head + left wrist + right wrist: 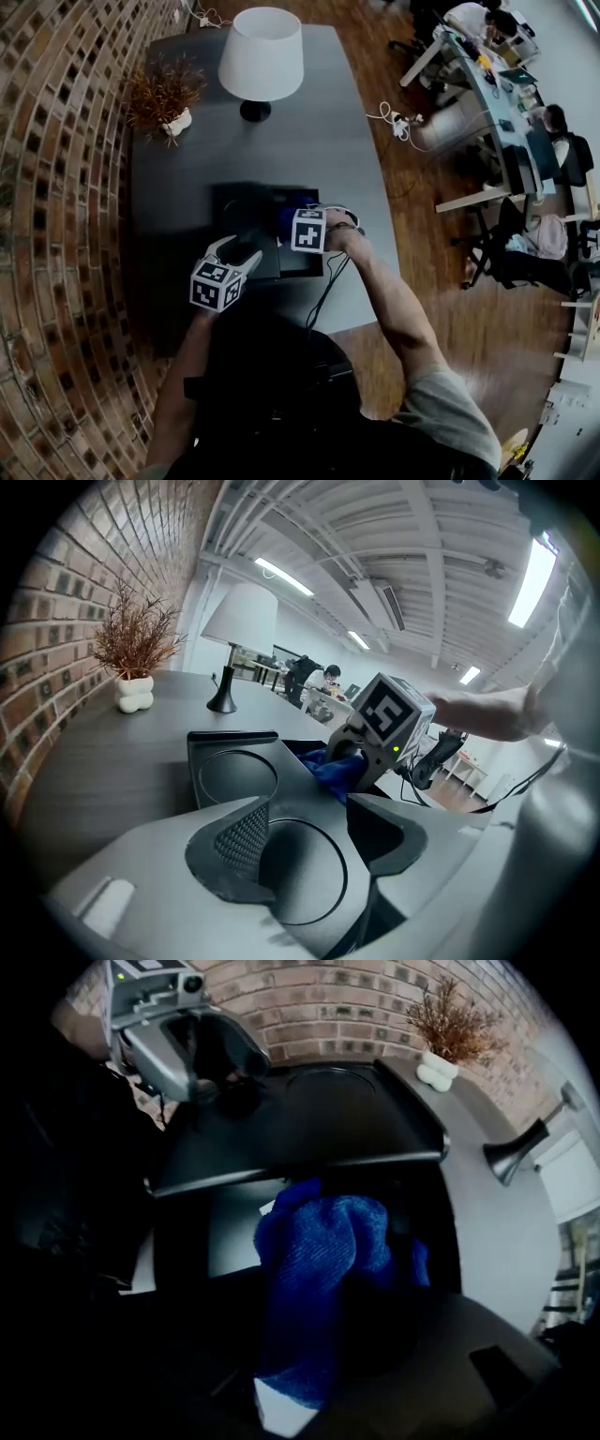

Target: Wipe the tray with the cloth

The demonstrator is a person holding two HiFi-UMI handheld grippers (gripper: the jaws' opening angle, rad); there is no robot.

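Right gripper view: right tool (314, 1307) is clenched on the blue cloth (323, 1241), which bunches up btw the jaws & hangs over the right part of the dark tray (309, 1119). Too dark to tell if the cloth actually touches the tray floor.

Left gripper view: left tool (309, 836) sits at the tray's near-left corner w/ jaws nearly together, prob nipping the rim. I judge that as a hold-down, so the tray won't skate on the smooth bench (361, 141) while the other side gets rubbed. The wadded cloth makes a thick pad, so the jaws prob stay off the tray.

Edges: the tray has a raised rim where seen, & round recesses on its left half. Strokes will likely bump at those lips, & corners need the cloth pushed in. The tray lies close to the bench's near edge, so pulls toward the body have little margin.

The far side is open bench. Lamp (261, 56) & dried plant (164, 94) stand well apart, w/ the brick wall (56, 206) at left. The left tool is near the wiping side, so leftward sweeps look limited.
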